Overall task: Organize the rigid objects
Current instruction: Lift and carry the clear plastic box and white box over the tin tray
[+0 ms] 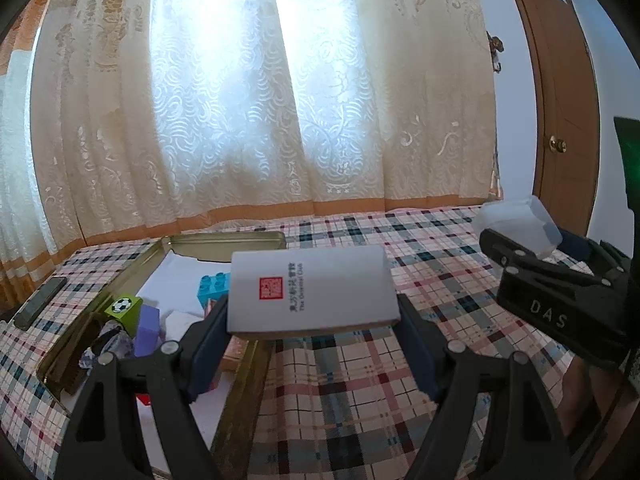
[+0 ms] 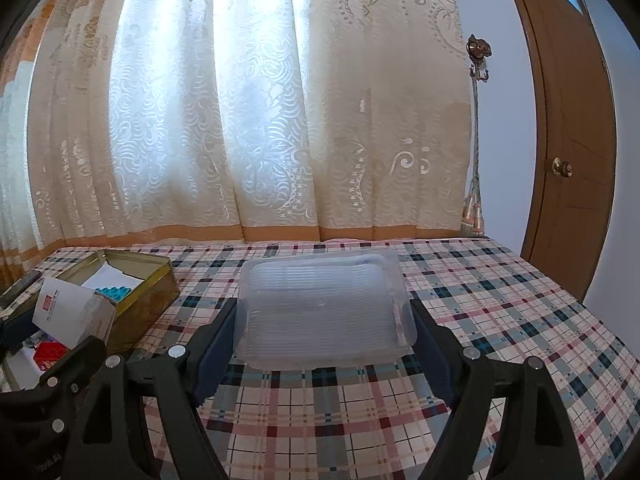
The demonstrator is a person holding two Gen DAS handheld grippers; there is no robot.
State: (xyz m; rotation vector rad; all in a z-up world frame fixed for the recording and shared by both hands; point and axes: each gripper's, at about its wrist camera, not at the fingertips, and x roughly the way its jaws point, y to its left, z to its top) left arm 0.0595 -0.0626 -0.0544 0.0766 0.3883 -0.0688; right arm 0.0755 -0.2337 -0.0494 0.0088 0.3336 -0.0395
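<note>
My left gripper (image 1: 312,314) is shut on a white carton (image 1: 312,288) with a red seal print. It holds the carton in the air over the near right rim of an open gold tin (image 1: 224,242). In the tin lie a teal brick (image 1: 211,285), a green football cube (image 1: 123,307) and a purple block (image 1: 146,329). My right gripper (image 2: 322,320) is shut on a translucent plastic box (image 2: 324,308) above the checked tablecloth (image 2: 500,320). The right wrist view also shows the white carton (image 2: 72,312) and the tin (image 2: 138,300) at the left.
A dark phone (image 1: 40,302) lies on the cloth left of the tin. A red brick (image 2: 50,350) shows in the tin's near end. Lace curtains (image 2: 260,120) hang right behind the table. A brown door (image 2: 568,140) stands at the right.
</note>
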